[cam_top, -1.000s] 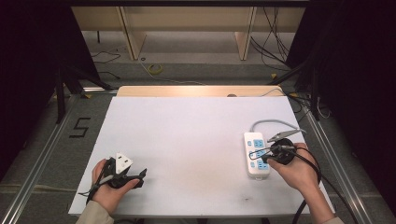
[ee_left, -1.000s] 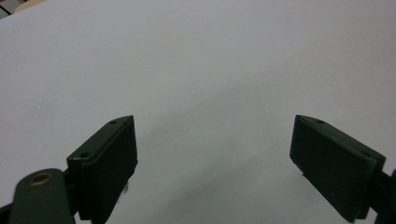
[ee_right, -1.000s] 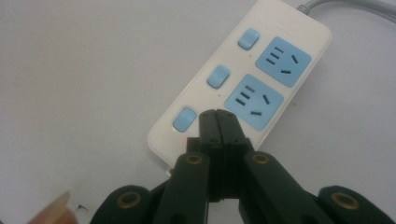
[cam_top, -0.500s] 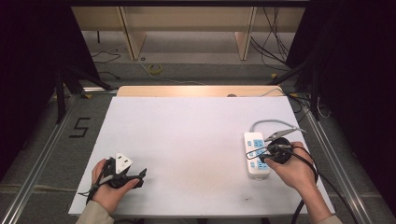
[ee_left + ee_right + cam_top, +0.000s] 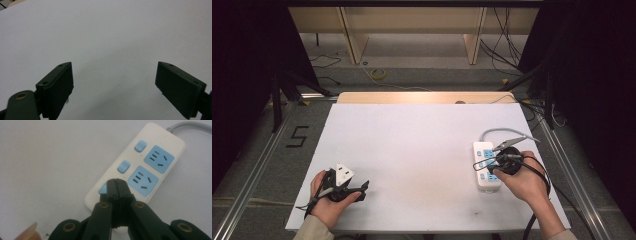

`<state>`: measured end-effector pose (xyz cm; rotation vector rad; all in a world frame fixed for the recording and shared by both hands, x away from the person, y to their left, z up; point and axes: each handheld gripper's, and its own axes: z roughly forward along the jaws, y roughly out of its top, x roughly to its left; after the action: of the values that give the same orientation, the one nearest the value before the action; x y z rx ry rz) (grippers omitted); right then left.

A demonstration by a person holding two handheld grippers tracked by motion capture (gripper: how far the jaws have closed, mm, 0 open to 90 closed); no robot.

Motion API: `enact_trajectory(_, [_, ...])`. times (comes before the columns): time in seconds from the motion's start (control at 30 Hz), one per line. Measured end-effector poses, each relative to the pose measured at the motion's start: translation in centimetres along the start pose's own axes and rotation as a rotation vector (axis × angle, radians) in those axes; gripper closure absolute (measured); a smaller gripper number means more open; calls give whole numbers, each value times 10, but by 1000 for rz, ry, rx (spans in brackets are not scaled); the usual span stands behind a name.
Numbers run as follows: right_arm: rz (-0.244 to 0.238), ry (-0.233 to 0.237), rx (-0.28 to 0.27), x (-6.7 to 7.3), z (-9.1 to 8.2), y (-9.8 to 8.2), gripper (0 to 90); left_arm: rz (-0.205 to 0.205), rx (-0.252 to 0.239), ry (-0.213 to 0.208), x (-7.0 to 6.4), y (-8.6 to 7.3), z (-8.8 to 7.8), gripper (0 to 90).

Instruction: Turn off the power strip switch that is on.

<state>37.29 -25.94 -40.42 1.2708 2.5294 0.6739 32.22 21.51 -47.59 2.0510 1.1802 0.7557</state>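
Note:
A white power strip (image 5: pixel 485 170) with blue sockets and blue switches lies at the right side of the white table, its grey cable (image 5: pixel 497 132) curving off behind it. In the right gripper view the power strip (image 5: pixel 155 162) runs diagonally, and my right gripper (image 5: pixel 116 182) is shut with its tips over the nearest blue switch (image 5: pixel 103 189). From above, my right gripper (image 5: pixel 497 161) sits on the strip's middle. At the front left my left gripper (image 5: pixel 362 187) rests on the table, open, with bare table between its jaws (image 5: pixel 113 82).
The white table top (image 5: pixel 412 150) has a wooden strip (image 5: pixel 422 97) along its far edge. Cables (image 5: pixel 377 74) lie on the floor behind the table. Metal rails (image 5: pixel 257 165) run along the floor at both sides. A black cable (image 5: pixel 539 210) trails from my right gripper.
My right gripper has shifted a little left and down onto the power strip. The left gripper has stayed in place.

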Motion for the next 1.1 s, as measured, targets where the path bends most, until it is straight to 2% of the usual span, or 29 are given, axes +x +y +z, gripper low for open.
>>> enact_trajectory(1.1, [-30, -2, 20, 6, 9, 9, 900, -3, -3, 0, 0, 0, 0, 145])
